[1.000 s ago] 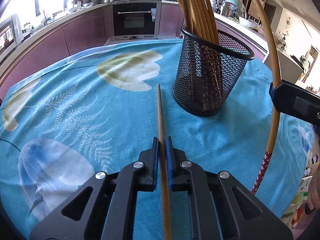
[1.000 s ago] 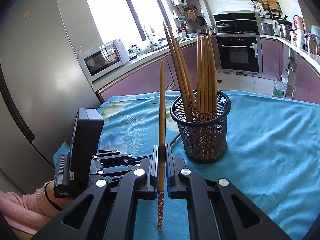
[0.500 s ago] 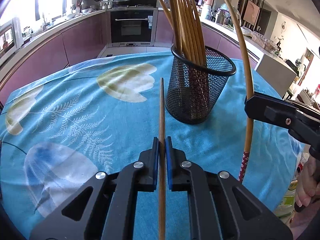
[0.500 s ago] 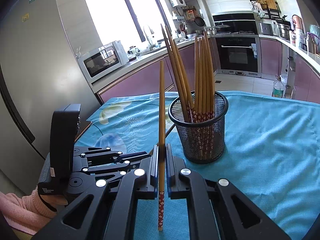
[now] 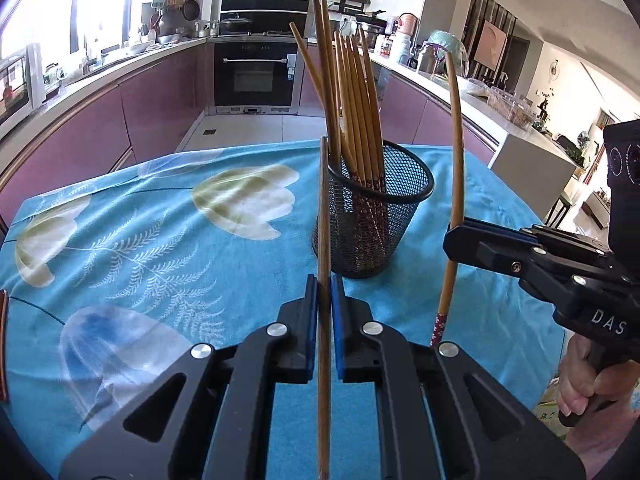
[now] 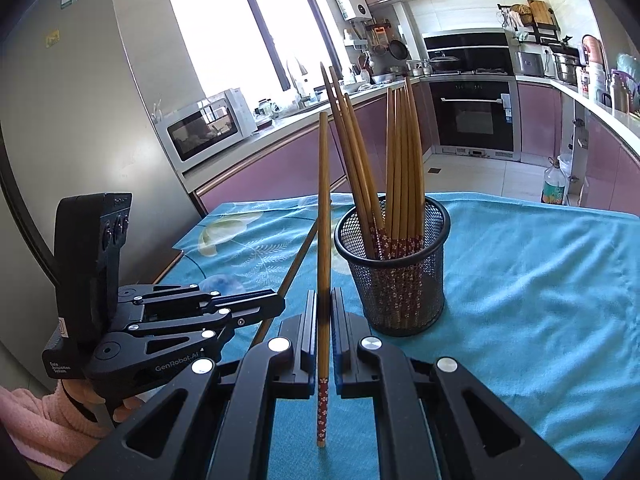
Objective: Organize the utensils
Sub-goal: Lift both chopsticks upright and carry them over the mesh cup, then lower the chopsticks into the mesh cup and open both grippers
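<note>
Left wrist view, chopstick (image 5: pixel 324 216) clamped in left hand-held gripper (image 5: pixel 324 300), seemingly beside mesh holder (image 5: pixel 404 216)

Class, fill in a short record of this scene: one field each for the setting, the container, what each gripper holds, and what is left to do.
Setting: kitchen, table under a blue floral cloth
Container: black mesh cup, upright on the cloth, holding a bunch of chopsticks
Left gripper: shut on one chopstick
Right gripper: shut on one chopstick, upright, patterned end down
Left to do: both held chopsticks are still outside the cup
</note>
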`<action>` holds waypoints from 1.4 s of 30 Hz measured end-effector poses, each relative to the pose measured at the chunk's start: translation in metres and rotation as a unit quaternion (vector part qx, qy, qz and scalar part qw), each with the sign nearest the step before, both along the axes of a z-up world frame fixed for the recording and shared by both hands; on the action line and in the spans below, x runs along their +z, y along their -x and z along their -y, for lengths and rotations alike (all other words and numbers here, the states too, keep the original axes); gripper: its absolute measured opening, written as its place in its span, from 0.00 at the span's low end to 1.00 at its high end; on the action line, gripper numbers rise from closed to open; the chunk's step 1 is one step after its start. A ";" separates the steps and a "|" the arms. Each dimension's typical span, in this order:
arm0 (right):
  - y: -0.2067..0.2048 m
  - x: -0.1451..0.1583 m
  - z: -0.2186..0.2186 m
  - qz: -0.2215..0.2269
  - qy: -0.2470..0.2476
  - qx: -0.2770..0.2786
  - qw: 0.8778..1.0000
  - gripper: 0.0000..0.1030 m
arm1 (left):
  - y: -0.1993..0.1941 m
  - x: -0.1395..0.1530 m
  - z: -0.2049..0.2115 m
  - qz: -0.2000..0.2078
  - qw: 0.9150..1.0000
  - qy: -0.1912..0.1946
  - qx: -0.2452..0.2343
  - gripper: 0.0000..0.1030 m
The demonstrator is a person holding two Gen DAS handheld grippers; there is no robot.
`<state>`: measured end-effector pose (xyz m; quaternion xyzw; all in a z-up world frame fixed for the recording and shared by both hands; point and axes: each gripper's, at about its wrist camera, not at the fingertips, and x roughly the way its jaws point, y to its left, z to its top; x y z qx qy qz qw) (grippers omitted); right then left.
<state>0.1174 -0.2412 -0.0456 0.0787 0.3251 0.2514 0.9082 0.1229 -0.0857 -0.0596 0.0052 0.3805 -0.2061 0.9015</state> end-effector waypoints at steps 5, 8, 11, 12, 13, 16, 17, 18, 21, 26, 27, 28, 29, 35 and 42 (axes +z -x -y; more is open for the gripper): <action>0.000 0.002 0.001 0.003 -0.001 -0.001 1.000 0.05 | 0.001 0.007 -0.002 0.006 1.000 0.010 -0.001 0.07; -0.001 0.003 0.002 0.006 -0.002 -0.001 1.000 0.05 | 0.002 0.012 -0.003 0.011 1.000 0.015 -0.001 0.07; 0.000 0.004 0.002 0.008 -0.002 -0.001 1.000 0.05 | 0.003 0.018 -0.005 0.016 1.000 0.022 -0.002 0.07; 0.000 0.005 0.003 0.009 -0.002 -0.001 1.000 0.05 | 0.003 0.020 -0.006 0.017 1.000 0.025 -0.002 0.07; 0.000 0.006 0.003 0.010 -0.002 -0.001 1.000 0.05 | 0.004 0.022 -0.006 0.019 0.999 0.027 -0.004 0.07; 0.000 0.007 0.004 0.012 -0.004 -0.001 1.000 0.05 | 0.004 0.026 -0.008 0.023 0.999 0.030 -0.004 0.07; 0.000 0.008 0.004 0.013 -0.004 -0.002 1.000 0.05 | 0.005 0.027 -0.009 0.024 0.999 0.032 -0.004 0.07; 0.000 0.008 0.005 0.014 -0.005 -0.002 1.000 0.05 | 0.005 0.028 -0.009 0.025 0.999 0.033 -0.004 0.07; 0.000 0.012 0.005 0.018 -0.005 -0.002 1.000 0.05 | 0.006 0.032 -0.011 0.030 0.999 0.040 -0.004 0.07; -0.001 0.018 0.007 0.026 -0.008 -0.002 1.000 0.05 | 0.006 0.040 -0.014 0.039 0.998 0.050 -0.004 0.07; -0.002 0.019 0.007 0.028 -0.008 -0.003 1.000 0.05 | 0.006 0.042 -0.015 0.041 0.998 0.052 -0.004 0.07; -0.002 0.020 0.007 0.029 -0.008 -0.003 1.000 0.05 | 0.007 0.044 -0.016 0.043 0.998 0.054 -0.003 0.07; -0.002 0.021 0.008 0.031 -0.008 -0.004 0.999 0.05 | 0.007 0.046 -0.017 0.045 0.997 0.056 -0.004 0.07; -0.002 0.032 0.011 0.044 -0.007 -0.007 0.999 0.05 | 0.006 0.059 -0.020 0.059 0.996 0.068 -0.005 0.07; -0.005 0.048 0.018 0.065 -0.003 -0.014 0.998 0.05 | 0.004 0.085 -0.023 0.081 0.993 0.088 -0.006 0.07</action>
